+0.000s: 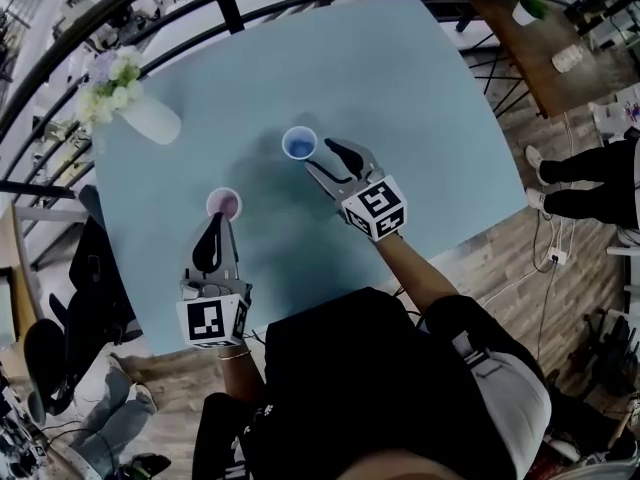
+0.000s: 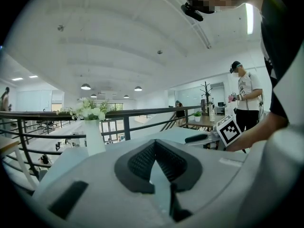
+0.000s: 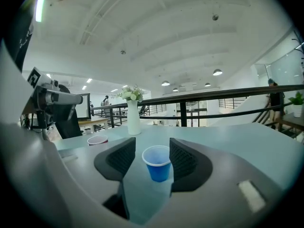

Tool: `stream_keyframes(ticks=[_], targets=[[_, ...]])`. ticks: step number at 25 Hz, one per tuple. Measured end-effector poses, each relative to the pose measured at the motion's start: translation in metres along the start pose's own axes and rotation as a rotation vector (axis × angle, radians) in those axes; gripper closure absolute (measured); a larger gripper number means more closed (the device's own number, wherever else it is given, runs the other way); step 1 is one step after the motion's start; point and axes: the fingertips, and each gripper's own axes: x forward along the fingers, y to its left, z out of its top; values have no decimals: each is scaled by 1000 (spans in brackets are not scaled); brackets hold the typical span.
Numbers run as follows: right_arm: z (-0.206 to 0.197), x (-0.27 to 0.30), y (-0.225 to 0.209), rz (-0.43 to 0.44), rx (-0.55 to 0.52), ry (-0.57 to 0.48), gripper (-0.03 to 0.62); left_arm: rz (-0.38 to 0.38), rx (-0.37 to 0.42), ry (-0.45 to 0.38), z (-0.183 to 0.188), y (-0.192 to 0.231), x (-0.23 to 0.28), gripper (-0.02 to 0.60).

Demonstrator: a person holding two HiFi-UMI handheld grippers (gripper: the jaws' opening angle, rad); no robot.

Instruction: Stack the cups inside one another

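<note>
A blue cup point(image 1: 299, 143) stands upright on the light blue table point(image 1: 420, 98). My right gripper point(image 1: 320, 156) is open just behind the cup, and its pads do not touch it. In the right gripper view the blue cup point(image 3: 158, 163) shows in the gap of the right gripper point(image 3: 152, 146). A pink cup point(image 1: 224, 205) stands nearer the table's left side, also seen as the pink cup point(image 3: 97, 139). My left gripper point(image 1: 213, 230) points at it from just behind, fingers together. In the left gripper view the left gripper point(image 2: 154, 144) is shut on nothing and hides the pink cup.
A white vase with flowers point(image 1: 150, 118) stands at the table's far left corner; the vase point(image 2: 94, 137) and vase point(image 3: 133, 118) show too. A black railing point(image 1: 230, 8) runs behind the table. A dark chair point(image 1: 100, 258) is at the left; a person point(image 1: 590, 178) stands at the right.
</note>
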Motion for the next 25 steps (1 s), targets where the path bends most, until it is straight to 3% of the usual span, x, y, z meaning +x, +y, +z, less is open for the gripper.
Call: stream_keyframes(ticks=[12, 25], targets=[[-16, 31, -6, 18, -60, 61, 281, 58, -15, 20, 0, 18, -4, 595], [-39, 62, -6, 47, -104, 127, 247, 120, -21, 57, -9, 34, -18, 594]])
